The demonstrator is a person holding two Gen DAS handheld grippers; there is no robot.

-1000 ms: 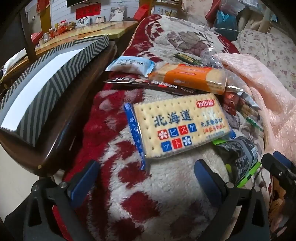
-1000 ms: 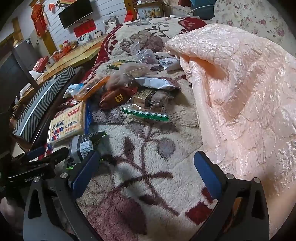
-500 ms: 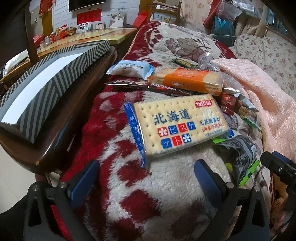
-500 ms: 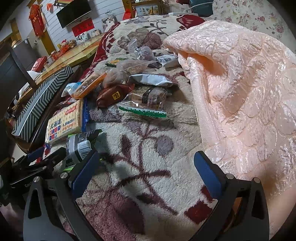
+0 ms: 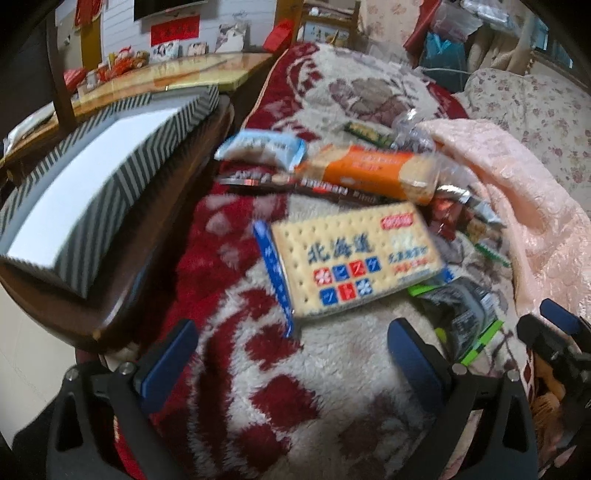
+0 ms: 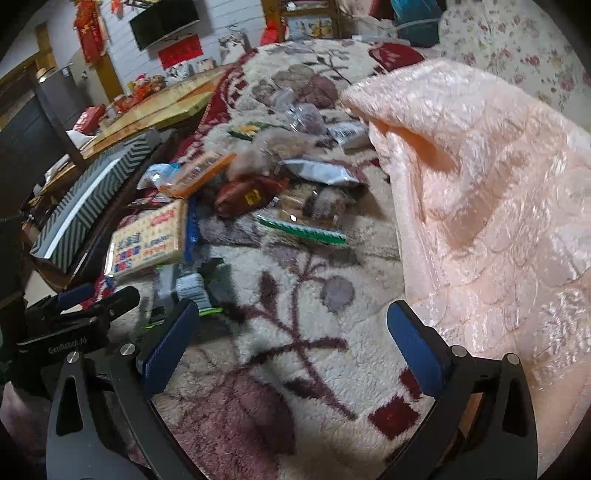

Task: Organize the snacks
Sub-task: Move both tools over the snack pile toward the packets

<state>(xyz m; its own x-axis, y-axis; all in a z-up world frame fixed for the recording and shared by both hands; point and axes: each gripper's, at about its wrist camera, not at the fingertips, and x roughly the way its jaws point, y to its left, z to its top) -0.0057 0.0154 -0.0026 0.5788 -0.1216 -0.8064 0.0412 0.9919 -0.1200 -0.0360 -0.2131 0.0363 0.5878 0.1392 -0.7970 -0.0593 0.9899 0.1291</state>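
Both your left claw (image 5: pixel 291 354) and right claw (image 6: pixel 291 332) hang wide and empty over the blanket (image 5: pixel 332 387), so the flat cracker pack (image 5: pixel 354 258) just ahead could slide on the plush when pinched.

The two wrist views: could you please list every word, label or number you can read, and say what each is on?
"北海道": large blue characters on the cracker pack.
"GenRobot.AI": partly blurred white lettering on the left hand-held gripper, seen from the right wrist.
Red logo and small characters on the cracker pack: blurred, unreadable.
Orange biscuit pack, dark snack bar, red wall banner: print too blurred to read.
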